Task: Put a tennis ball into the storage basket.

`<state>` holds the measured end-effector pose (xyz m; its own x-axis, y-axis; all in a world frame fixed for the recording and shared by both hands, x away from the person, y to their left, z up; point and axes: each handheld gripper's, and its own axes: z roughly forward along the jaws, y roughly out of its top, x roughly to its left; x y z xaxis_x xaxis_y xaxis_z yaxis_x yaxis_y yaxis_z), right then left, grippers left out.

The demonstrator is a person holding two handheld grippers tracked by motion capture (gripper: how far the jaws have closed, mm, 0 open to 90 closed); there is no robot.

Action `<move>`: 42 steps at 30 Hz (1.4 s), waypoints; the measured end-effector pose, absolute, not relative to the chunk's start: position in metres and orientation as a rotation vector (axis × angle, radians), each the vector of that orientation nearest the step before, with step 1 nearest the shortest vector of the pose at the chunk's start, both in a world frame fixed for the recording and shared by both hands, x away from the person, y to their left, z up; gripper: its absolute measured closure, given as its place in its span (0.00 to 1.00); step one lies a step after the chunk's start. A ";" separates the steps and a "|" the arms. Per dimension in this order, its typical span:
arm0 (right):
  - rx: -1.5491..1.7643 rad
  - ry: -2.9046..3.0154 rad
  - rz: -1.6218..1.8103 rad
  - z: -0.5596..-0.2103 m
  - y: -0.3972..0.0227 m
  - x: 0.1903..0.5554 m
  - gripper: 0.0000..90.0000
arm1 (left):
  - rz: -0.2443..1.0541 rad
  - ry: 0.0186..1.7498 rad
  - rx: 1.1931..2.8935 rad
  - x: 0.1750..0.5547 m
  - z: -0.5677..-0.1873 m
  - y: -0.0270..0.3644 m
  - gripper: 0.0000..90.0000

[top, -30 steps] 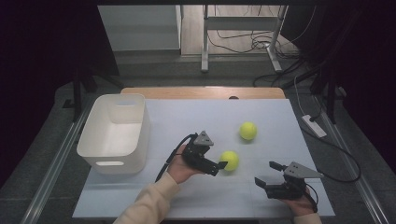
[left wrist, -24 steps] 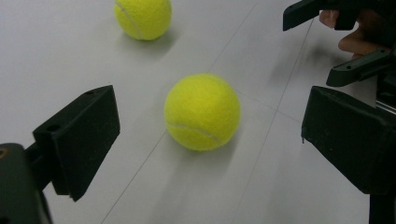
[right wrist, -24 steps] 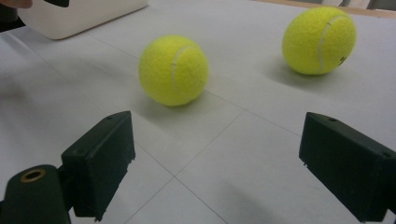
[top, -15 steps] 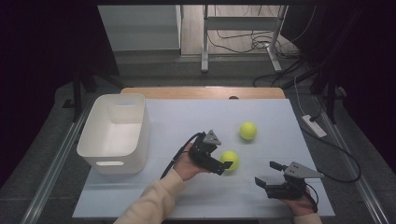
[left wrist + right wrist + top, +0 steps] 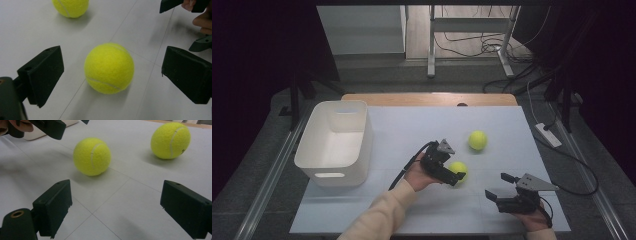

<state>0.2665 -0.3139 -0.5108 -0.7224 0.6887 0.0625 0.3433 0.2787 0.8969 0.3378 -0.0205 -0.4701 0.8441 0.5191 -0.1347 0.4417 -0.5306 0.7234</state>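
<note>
Two yellow tennis balls lie on the white table. The near ball (image 5: 458,169) (image 5: 109,68) (image 5: 92,156) rests between the jaws of my left gripper (image 5: 454,171) (image 5: 111,58), which is open with a gap on each side of the ball. The far ball (image 5: 477,140) (image 5: 70,6) (image 5: 170,140) sits free behind it. Right of the near ball, by the front edge, my right gripper (image 5: 497,185) (image 5: 116,192) is open with nothing between its jaws and points toward both balls.
A white plastic bin (image 5: 334,142) stands at the table's left side, with nothing seen in it. The table (image 5: 412,125) ends in a wooden strip at the back. Cables and a power strip (image 5: 548,135) lie on the floor at the right.
My left gripper has slid right to the near ball, which now lies between its jaws. The right gripper and both balls have stayed put.
</note>
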 end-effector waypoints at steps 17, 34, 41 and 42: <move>0.938 2.218 1.419 -0.511 -0.313 0.267 0.11 | 0.098 0.734 2.262 0.348 -0.486 -0.028 0.05; 0.930 2.228 1.405 -0.512 -0.312 0.267 0.12 | 0.059 0.730 2.283 0.355 -0.499 -0.039 0.05; 0.931 2.227 1.403 -0.512 -0.313 0.267 0.12 | 0.045 0.733 2.288 0.358 -0.502 -0.041 0.08; 0.931 2.226 1.403 -0.512 -0.313 0.267 0.12 | 0.045 0.733 2.288 0.358 -0.502 -0.041 0.08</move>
